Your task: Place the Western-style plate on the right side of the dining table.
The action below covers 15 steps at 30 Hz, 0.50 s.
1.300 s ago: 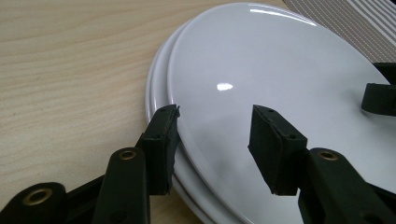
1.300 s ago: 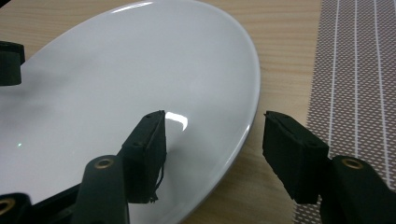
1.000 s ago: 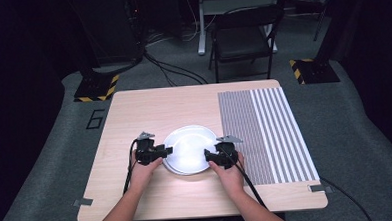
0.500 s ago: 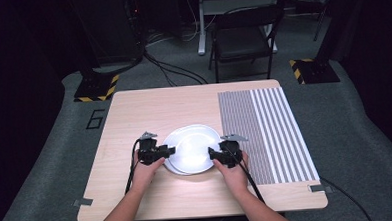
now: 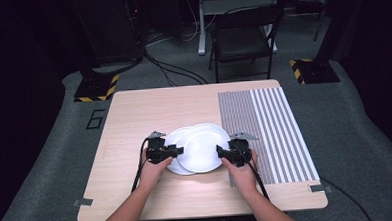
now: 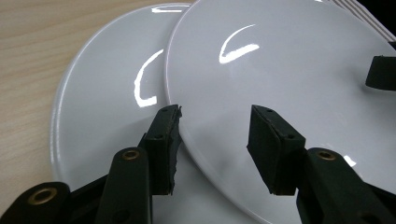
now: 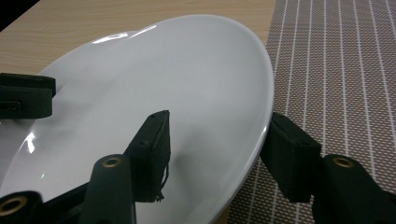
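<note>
1. Two white plates on the bench: top plate (image 5: 204, 147) sits offset right over the bottom plate (image 5: 177, 152), its right edge just reaching the striped mat (image 5: 270, 132).
2. Left gripper (image 5: 178, 151) is clamped on the top plate's left rim, one jaw above and one under.
3. Right gripper (image 5: 220, 150) has just closed on the top plate's right rim.
4. Key relation: the grippers face each other across the top plate, so it is held from both sides; the bottom plate lies left of and below it, and the left hand is nearer to it.

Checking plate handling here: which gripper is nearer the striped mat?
Right. The right gripper grips the top plate at the striped mat edge; the left gripper sits across the plates.
</note>
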Each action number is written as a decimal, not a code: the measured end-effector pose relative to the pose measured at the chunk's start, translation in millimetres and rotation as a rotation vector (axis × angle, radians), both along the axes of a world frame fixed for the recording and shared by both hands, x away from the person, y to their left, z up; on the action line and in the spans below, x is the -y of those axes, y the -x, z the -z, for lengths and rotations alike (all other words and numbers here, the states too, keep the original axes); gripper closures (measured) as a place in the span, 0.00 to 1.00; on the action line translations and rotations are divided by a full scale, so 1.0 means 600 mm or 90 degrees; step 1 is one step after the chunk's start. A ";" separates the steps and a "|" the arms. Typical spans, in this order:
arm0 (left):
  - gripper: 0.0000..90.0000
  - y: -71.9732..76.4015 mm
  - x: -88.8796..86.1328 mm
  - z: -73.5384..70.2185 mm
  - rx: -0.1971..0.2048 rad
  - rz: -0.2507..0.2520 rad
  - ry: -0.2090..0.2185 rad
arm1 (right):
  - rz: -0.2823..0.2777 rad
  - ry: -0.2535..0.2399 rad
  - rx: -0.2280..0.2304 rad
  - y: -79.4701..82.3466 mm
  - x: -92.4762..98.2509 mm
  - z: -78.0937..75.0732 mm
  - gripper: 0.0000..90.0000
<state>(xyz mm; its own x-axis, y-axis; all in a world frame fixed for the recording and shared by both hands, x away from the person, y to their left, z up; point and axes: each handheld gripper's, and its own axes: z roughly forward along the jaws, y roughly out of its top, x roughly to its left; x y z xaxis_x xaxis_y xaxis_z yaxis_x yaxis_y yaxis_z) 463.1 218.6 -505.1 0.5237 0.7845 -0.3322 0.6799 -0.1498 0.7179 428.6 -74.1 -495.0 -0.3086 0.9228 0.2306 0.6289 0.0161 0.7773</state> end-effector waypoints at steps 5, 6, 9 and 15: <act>0.59 -0.005 0.017 0.001 -0.002 0.016 0.003 | 0.014 0.005 0.004 0.004 0.014 -0.005 0.48; 0.59 -0.005 0.020 0.002 -0.002 0.015 0.005 | 0.017 0.003 0.004 0.005 0.017 -0.005 0.48; 0.59 -0.008 0.029 0.003 -0.002 0.026 0.005 | 0.023 0.006 0.009 0.008 0.025 -0.008 0.48; 0.59 -0.010 0.042 0.003 0.000 0.035 0.007 | 0.030 0.007 0.016 0.014 0.037 -0.012 0.50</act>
